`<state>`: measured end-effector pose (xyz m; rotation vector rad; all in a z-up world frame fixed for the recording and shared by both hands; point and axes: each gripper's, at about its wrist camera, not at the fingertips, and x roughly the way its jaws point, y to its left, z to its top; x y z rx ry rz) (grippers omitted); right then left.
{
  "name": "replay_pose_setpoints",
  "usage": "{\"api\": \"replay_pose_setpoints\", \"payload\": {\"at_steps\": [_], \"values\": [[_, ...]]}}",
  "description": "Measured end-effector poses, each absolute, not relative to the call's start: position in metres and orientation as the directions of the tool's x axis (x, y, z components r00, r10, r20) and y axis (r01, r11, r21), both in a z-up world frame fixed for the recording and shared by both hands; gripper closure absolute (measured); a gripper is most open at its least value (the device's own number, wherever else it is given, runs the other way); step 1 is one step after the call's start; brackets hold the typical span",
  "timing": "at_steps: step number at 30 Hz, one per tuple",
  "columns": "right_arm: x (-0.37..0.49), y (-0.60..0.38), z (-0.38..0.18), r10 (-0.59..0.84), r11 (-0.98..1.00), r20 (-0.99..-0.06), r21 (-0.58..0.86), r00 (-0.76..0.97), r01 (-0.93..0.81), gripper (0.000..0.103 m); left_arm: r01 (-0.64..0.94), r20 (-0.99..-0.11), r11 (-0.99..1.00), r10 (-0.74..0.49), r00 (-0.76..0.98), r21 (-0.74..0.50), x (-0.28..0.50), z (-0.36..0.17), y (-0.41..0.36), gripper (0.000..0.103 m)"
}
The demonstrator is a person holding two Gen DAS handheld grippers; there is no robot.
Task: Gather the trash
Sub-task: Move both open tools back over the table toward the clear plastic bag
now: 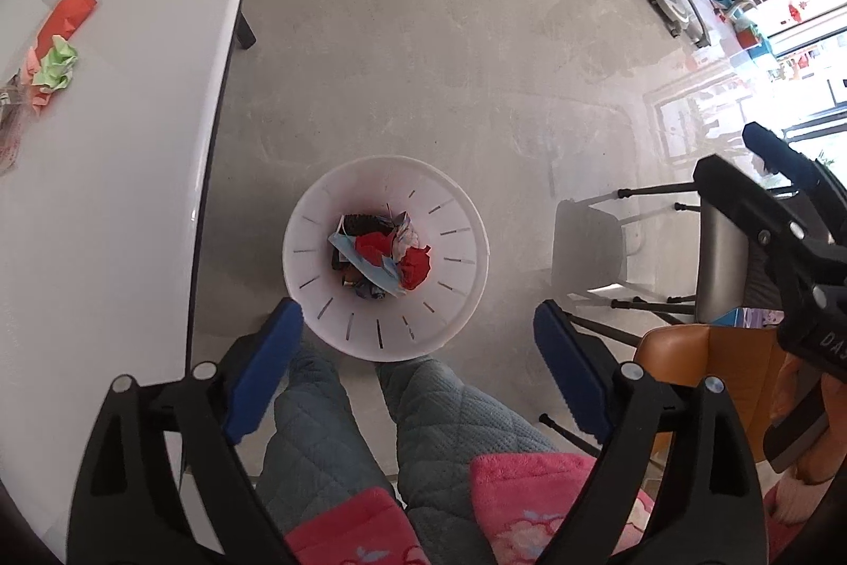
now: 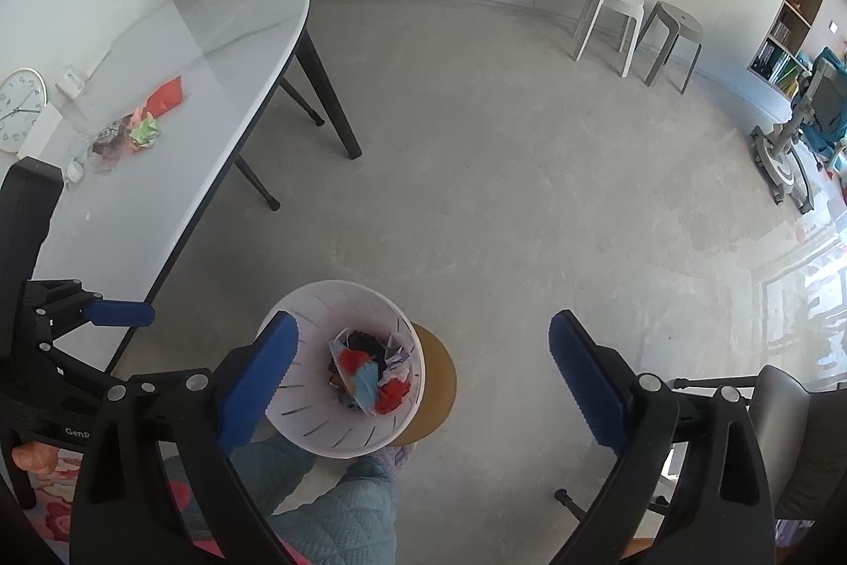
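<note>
A white slotted trash bin (image 1: 460, 289) stands on the floor below me; it also shows in the right wrist view (image 2: 328, 432). Crumpled red, blue and dark scraps (image 1: 384, 260) lie inside it. My left gripper (image 1: 418, 334) is open and empty above the bin's near rim. My right gripper (image 2: 423, 364) is open and empty just right of the bin. More trash lies on the white table (image 2: 174, 131): a red wrapper (image 2: 167, 93), a green paper ball (image 2: 145, 133) and a clear crumpled wrapper (image 2: 108, 138).
The right gripper's body shows at the right edge of the left wrist view (image 1: 794, 258). A brown stool (image 2: 439, 385) sits beside the bin. Two stools (image 2: 635, 30) stand by the cabinets. A grey chair (image 1: 593, 247) is at right. A clock (image 2: 18, 109) leans by the wall.
</note>
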<state>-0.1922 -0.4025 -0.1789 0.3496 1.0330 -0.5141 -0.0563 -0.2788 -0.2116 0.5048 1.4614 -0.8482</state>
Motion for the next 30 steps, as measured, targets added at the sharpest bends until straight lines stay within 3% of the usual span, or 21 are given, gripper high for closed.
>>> {"api": "replay_pose_setpoints", "payload": {"at_steps": [10,19,30], "values": [[-0.172,-0.380,-0.155,-0.254,0.837,-0.858,0.036,0.447,0.545,0.003,0.778,-0.961,0.617,-0.268,0.062,-0.122,-0.043,-0.159,-0.265,0.008],[-0.145,-0.360,-0.138,-0.247,0.837,-0.844,0.061,0.475,0.543,0.003,0.775,-0.936,0.619,-0.333,0.116,-0.124,-0.023,-0.119,-0.240,0.008],[-0.087,-0.326,-0.128,-0.211,0.886,-0.837,0.054,0.505,0.460,0.003,0.702,-0.928,0.704,-0.322,0.186,-0.104,0.023,-0.110,-0.188,0.008]]}}
